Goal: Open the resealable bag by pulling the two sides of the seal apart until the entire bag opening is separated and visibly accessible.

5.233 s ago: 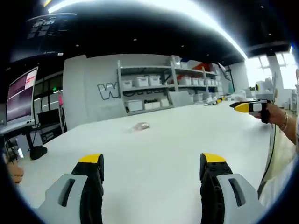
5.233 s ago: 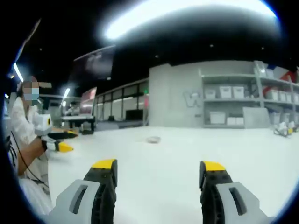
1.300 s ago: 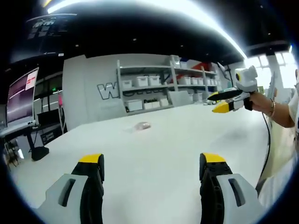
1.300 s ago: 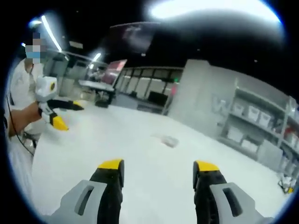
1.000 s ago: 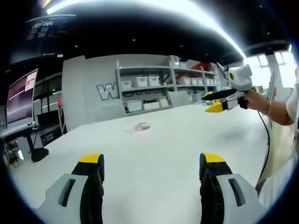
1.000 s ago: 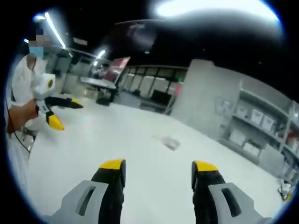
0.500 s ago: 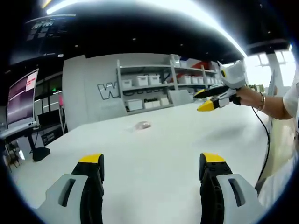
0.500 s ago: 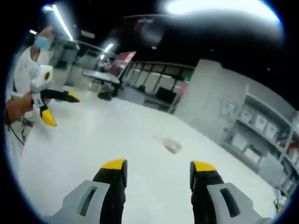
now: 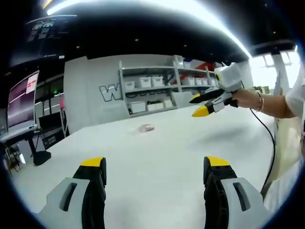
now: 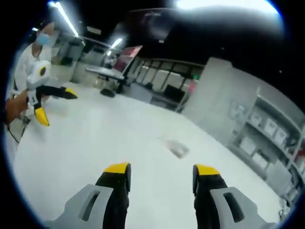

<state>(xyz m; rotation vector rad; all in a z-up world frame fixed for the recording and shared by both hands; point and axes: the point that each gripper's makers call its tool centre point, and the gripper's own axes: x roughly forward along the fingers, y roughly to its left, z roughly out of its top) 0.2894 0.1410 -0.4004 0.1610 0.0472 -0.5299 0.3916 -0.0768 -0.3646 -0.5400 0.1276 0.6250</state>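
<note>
Small, limp resealable bag [image 9: 145, 128] well ahead of both grippers' released, empty jaws on tabletop [image 9: 157, 157]; likely light, slippery, best pinched at seal lips.

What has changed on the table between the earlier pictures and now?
The right tongs, seen in the left gripper view, rose from near the table and moved in toward the bag, open. The left tongs kept their place, open. Nothing was gripped. The bag stayed flat and untouched on the table.
</note>
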